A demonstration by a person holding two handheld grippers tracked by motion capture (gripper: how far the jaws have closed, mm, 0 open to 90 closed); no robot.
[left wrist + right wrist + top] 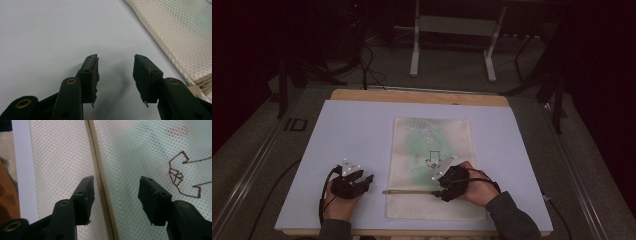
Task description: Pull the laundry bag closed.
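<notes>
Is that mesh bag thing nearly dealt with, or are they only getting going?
Only getting going, it seems. Done: the mesh pouch lies flat on the white table cover. In hand: the right gripper hangs open with the zipper line running between its jaws, gripping nothing. The left gripper waits open over the cover, beside the pouch's edge. Left: grasping and working the zipper.

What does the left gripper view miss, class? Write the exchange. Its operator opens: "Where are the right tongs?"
Observer: The right tongs are open, with the zipper strip of the mesh pouch lying between them.
Operator: What's inside the pouch?
Observer: Something pale green, blurred through the mesh.
Operator: Any marking on it?
Observer: A brown stitched outline, beside the right tongs.
</notes>
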